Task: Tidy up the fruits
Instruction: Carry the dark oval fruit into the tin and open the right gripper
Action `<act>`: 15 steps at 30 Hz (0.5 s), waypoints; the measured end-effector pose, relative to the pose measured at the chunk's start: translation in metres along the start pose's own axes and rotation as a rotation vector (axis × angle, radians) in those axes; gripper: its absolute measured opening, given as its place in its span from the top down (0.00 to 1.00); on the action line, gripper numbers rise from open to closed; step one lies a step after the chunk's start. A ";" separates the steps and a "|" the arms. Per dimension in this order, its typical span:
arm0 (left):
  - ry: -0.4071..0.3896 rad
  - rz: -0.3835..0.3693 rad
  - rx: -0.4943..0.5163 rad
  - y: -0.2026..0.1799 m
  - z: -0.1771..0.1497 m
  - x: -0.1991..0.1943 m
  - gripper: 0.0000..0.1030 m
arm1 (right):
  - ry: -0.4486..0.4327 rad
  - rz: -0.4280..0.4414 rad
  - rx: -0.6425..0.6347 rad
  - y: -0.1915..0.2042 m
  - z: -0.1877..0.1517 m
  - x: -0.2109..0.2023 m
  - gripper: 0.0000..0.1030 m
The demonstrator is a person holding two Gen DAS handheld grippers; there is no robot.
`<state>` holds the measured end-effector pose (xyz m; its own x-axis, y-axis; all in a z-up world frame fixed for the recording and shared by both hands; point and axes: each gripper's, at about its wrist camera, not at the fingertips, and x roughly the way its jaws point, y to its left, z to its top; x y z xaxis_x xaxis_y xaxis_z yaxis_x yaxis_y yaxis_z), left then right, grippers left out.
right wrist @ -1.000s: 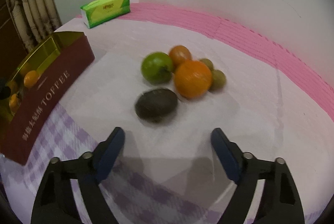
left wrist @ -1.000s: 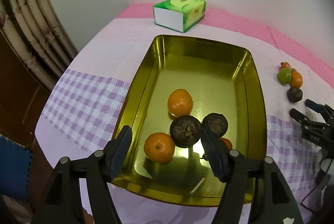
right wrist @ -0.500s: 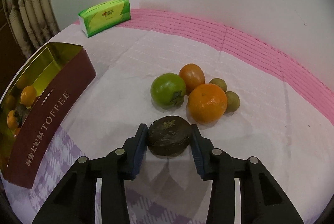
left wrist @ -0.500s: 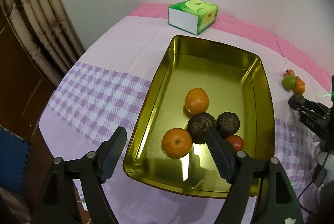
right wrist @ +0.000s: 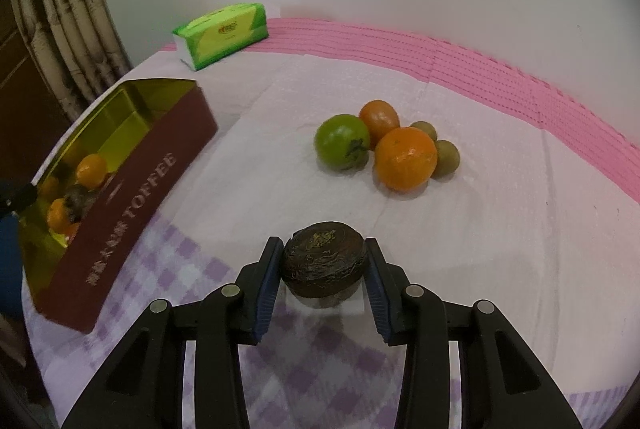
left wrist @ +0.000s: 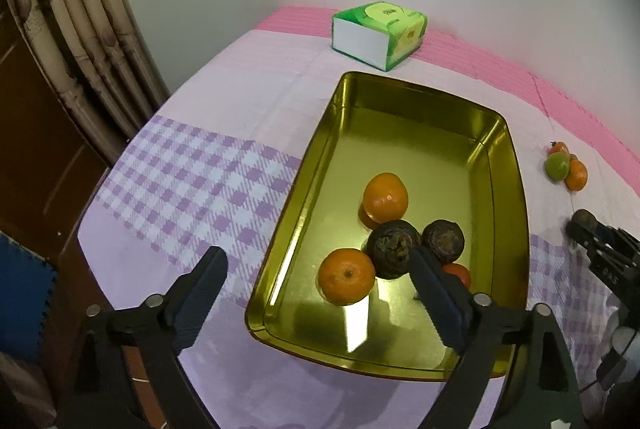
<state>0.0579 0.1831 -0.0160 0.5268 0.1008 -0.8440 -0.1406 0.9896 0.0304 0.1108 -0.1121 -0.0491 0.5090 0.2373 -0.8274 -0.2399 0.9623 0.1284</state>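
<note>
Below the left wrist camera, the left gripper (left wrist: 316, 281) hangs spread wide and empty over the near end of the gold tin (left wrist: 516, 189). Inside the tin lie two oranges (left wrist: 385, 197), two dark wrinkled fruits (left wrist: 393, 243) and a small red fruit (left wrist: 458, 273), all bunched toward the near end. A green tissue box (left wrist: 378, 35) stands beyond the tin's far end.

From the right wrist view, the right gripper (right wrist: 323, 261) is clamped on a dark wrinkled fruit (right wrist: 323, 263), both pads touching it. Beyond it on the tablecloth (right wrist: 500, 229) sits a cluster: a green fruit (right wrist: 342, 142), an orange (right wrist: 405, 157) and smaller pieces. At left stands the tin's maroon wall, lettered TOFFEE.
</note>
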 end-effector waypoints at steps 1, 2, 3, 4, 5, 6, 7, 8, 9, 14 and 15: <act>-0.004 -0.001 -0.002 0.000 0.000 -0.001 0.10 | -0.001 0.004 -0.004 0.002 0.000 -0.002 0.60; -0.005 -0.003 -0.006 0.001 0.001 -0.002 0.10 | -0.001 0.009 -0.010 0.006 0.001 -0.003 0.60; -0.005 -0.003 -0.010 0.002 0.001 -0.002 0.10 | -0.005 0.014 -0.018 0.010 0.002 -0.005 0.60; -0.006 -0.001 -0.013 0.003 0.001 -0.002 0.10 | -0.009 0.019 -0.027 0.014 0.004 -0.006 0.60; -0.009 0.005 -0.018 0.004 0.002 -0.003 0.10 | -0.013 0.029 -0.037 0.020 0.006 -0.008 0.60; -0.012 0.008 -0.022 0.005 0.002 -0.004 0.10 | -0.016 0.035 -0.046 0.025 0.008 -0.010 0.60; -0.016 0.009 -0.027 0.006 0.003 -0.004 0.09 | -0.021 0.040 -0.055 0.030 0.010 -0.012 0.60; -0.018 0.010 -0.035 0.009 0.004 -0.005 0.07 | -0.026 0.050 -0.064 0.036 0.013 -0.013 0.60; -0.020 0.012 -0.047 0.011 0.005 -0.006 0.07 | -0.031 0.061 -0.077 0.043 0.016 -0.015 0.60; -0.027 0.021 -0.105 0.026 0.009 -0.008 0.05 | -0.068 0.130 -0.151 0.086 0.036 -0.028 0.60; -0.028 0.024 -0.112 0.028 0.009 -0.009 0.05 | -0.070 0.144 -0.162 0.093 0.039 -0.029 0.60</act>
<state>0.0570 0.2112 -0.0030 0.5453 0.1290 -0.8282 -0.2457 0.9693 -0.0108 0.1060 -0.0243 0.0081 0.5144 0.3848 -0.7664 -0.4412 0.8851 0.1483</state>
